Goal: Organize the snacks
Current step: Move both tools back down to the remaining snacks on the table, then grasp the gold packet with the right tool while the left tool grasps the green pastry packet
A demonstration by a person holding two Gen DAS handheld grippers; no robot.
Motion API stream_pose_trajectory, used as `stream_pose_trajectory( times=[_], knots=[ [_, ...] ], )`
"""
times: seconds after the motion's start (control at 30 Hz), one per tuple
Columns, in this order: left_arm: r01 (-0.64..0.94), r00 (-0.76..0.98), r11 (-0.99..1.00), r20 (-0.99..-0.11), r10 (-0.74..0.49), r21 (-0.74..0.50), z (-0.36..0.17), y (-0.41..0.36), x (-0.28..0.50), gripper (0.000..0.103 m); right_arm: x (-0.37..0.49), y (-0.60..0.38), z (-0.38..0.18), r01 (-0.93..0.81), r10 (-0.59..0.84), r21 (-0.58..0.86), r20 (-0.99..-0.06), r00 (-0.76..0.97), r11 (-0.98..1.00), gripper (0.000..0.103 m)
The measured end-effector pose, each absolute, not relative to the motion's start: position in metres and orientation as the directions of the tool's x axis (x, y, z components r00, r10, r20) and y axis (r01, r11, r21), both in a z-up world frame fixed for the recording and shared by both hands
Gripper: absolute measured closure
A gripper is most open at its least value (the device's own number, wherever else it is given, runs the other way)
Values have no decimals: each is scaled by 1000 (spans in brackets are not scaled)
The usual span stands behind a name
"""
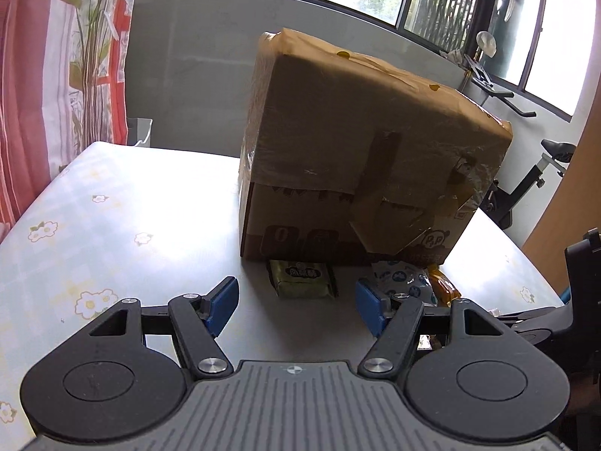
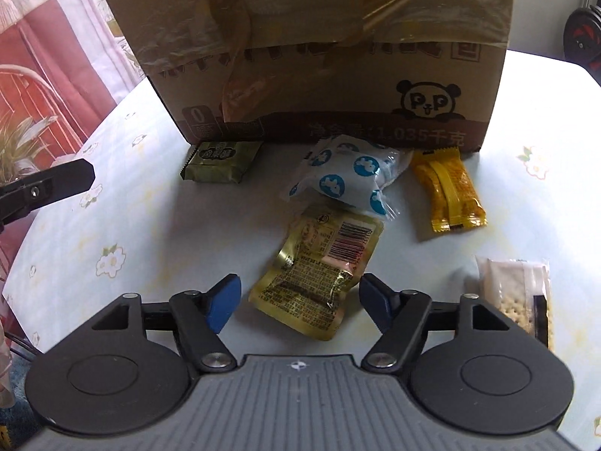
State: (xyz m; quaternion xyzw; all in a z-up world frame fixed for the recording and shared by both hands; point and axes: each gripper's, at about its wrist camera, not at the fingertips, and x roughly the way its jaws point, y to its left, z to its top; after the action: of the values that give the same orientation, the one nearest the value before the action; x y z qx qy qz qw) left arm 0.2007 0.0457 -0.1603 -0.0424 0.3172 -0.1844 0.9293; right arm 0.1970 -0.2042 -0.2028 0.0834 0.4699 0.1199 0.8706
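On the flower-print tablecloth [image 2: 112, 225], a taped brown cardboard box [image 2: 319, 56] stands upright, five snack packets in front of it — an olive-green square pack [image 2: 221, 161] at its base, a white pouch with blue dots [image 2: 349, 180], a yellow-orange wrapper [image 2: 450, 191], a gold foil sachet [image 2: 319, 274] and a clear cracker sleeve [image 2: 518, 297]. The right gripper [image 2: 300, 300] spreads wide around the sachet's near end; the left gripper [image 1: 296, 306] gapes too, holding nothing, short of the olive pack [image 1: 302, 278].

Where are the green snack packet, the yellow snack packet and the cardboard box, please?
green snack packet [image 2: 221, 161], right wrist view, centre of its face.
yellow snack packet [image 2: 450, 191], right wrist view, mid-wrapper.
cardboard box [image 1: 338, 143], left wrist view, front wall.
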Motion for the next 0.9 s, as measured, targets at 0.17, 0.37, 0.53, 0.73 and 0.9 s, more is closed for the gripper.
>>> stream_pose_trajectory(
  times=[0.17,0.37,0.53,0.73,0.9],
  knots=[
    [298,731,933,-579,-360,-204,-164,50,200,33,207,-189,-205,-173,235,166,-803,548,971,24],
    [291,734,937,-582,-349,-195,-169,48,196,33,202,-184,-209,-180,211,126,-774,597,975,25],
    [297,727,938,-594,-344,-180,-172,43,191,33,203,-176,-212,-183,172,70,-755,633,981,25],
    [283,733,944,-596,-327,-169,-172,43,188,33,190,-186,-213,-205,175,44,-713,679,978,45],
    [275,729,949,-610,-311,-155,-175,38,187,33,173,-198,-213,-213,193,53,-674,713,976,49]
  ],
)
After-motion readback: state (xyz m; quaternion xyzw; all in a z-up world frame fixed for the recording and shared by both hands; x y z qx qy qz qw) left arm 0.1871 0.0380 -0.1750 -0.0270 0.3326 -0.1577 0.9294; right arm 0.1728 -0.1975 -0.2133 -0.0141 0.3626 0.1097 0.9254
